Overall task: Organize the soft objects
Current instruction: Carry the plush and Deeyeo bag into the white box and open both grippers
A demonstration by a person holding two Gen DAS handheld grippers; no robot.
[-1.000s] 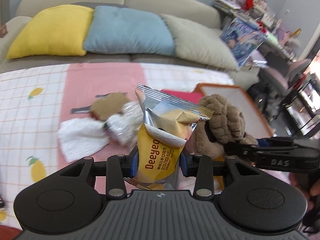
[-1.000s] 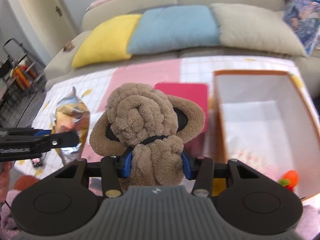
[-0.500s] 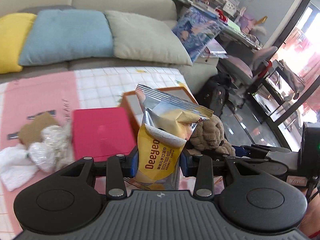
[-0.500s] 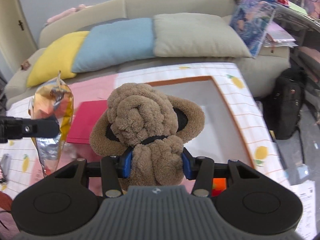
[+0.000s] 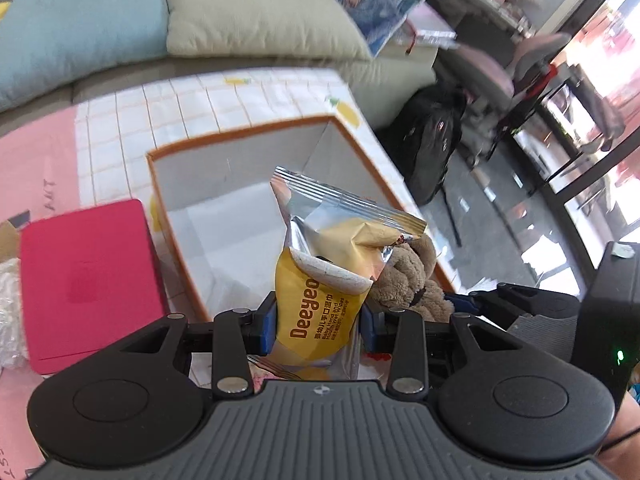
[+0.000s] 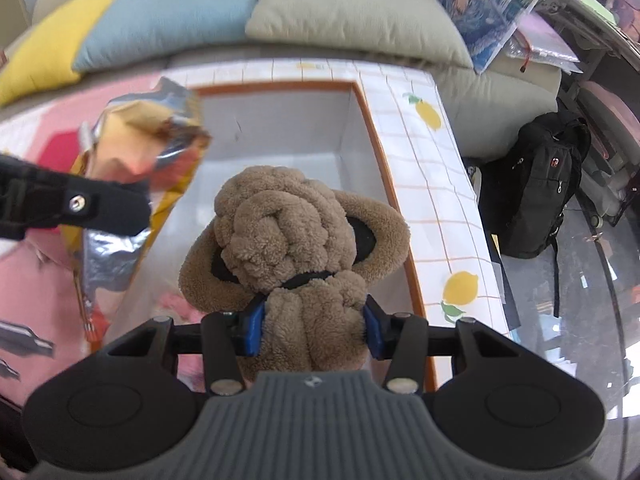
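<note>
Right wrist: fuzzy knotted plush [image 6: 292,236], crinkly foil packet [image 6: 136,168]

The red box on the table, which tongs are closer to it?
Left. The left tongs, holding the wipes packet, sit just beside the red box. The right tongs, holding the brown plush, are farther away, over the orange-rimmed box.

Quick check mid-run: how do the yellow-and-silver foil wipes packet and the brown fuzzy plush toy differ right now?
The yellow-and-silver foil wipes packet is shiny, crinkled and printed; the brown fuzzy plush toy is matte, knotted fleece with black patches. The packet is flat and tall, the plush rounded and bulky. The left hand-held gripper clamps the packet, the right hand-held gripper the plush. Both are held over the orange-rimmed white box.
</note>
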